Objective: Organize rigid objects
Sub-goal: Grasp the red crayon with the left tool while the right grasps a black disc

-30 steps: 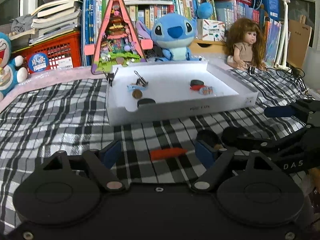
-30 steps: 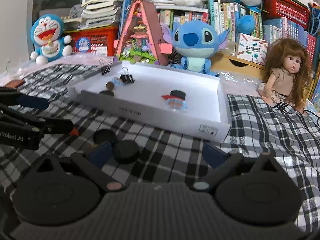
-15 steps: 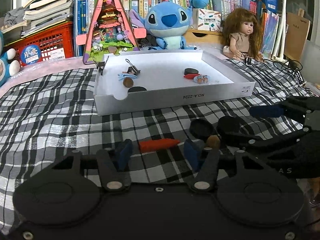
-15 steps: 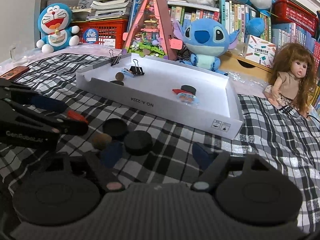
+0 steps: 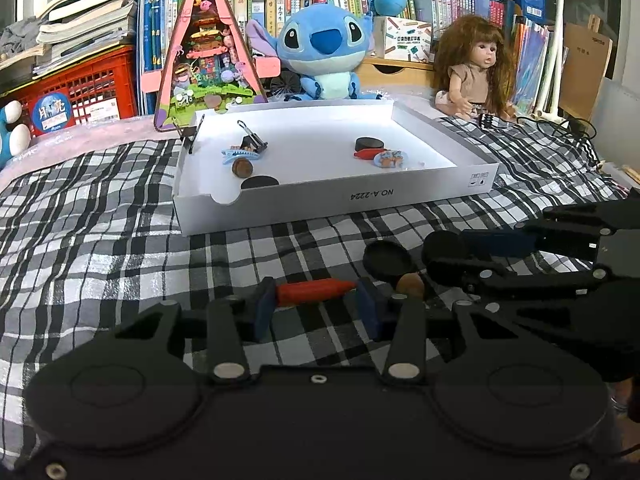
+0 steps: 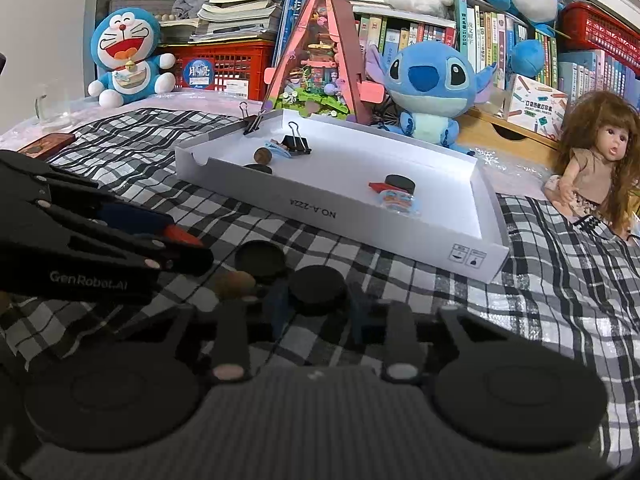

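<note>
A: Jaws are closing on both sides. The left gripper [image 5: 316, 304] has narrowed round the red crayon-shaped piece [image 5: 316, 290], which lies crosswise between its blue pads [image 5: 264, 308]; the left pad looks to be touching one end, the right pad sits just beside the tip. I'd call it a grip nearly made, not yet firm.

B: And the right gripper [image 6: 316, 308]?

A: It has drawn in round the black disc [image 6: 318, 289]. The pads sit tight on either flank of it, so it looks pinched.

B: Why low on the cloth like that?

A: Both pieces lie flat on the plaid cloth [image 5: 100, 240] in front of the white tray [image 5: 320, 204], so each tool comes in at a slant to catch a thin thing by its edges. My guess is both are bound for the tray, where a binder clip [image 5: 252, 142], a brown bead [image 5: 242, 168], another disc and a red piece already lie.

B: What does one camera give that the other doesn't?

A: The left wrist view shows the crayon's whole length between the pads; the right wrist view only shows its red tip [image 6: 182, 236] poking past the left tool. The right wrist view shows the disc squarely between the pads, where the left view sees it side-on. Both show the second black disc [image 6: 259, 258] and brown bead [image 6: 235, 284] lying loose between the tools.
</note>
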